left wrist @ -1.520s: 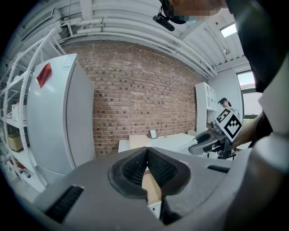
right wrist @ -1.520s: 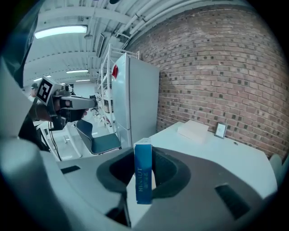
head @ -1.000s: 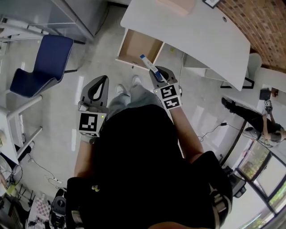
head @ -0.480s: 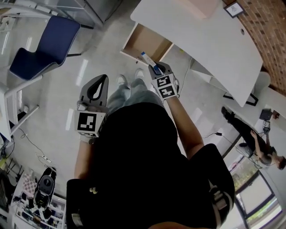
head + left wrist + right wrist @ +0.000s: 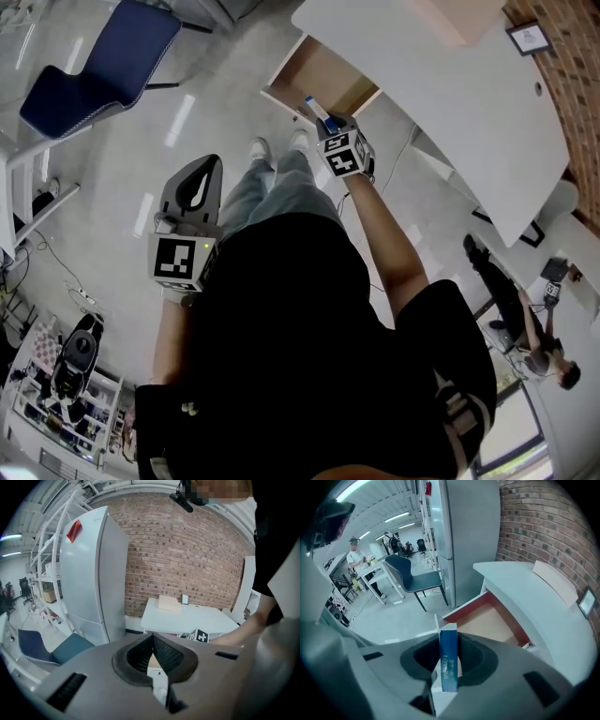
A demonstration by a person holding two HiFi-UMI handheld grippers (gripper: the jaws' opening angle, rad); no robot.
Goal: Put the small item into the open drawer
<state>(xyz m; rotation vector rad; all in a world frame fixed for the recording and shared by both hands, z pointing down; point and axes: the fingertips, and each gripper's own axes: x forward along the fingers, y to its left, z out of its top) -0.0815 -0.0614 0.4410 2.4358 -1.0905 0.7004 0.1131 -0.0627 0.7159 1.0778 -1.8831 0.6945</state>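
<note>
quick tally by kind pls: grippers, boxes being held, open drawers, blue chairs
grippers: 2, the left gripper and the right gripper
blue box, held in the right gripper: 1
open drawer: 1
blue chair: 1
total: 5

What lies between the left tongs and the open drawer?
In the head view, the person's own jeans-clad legs and pale shoes lie between the left tongs and the open wooden drawer.
</note>
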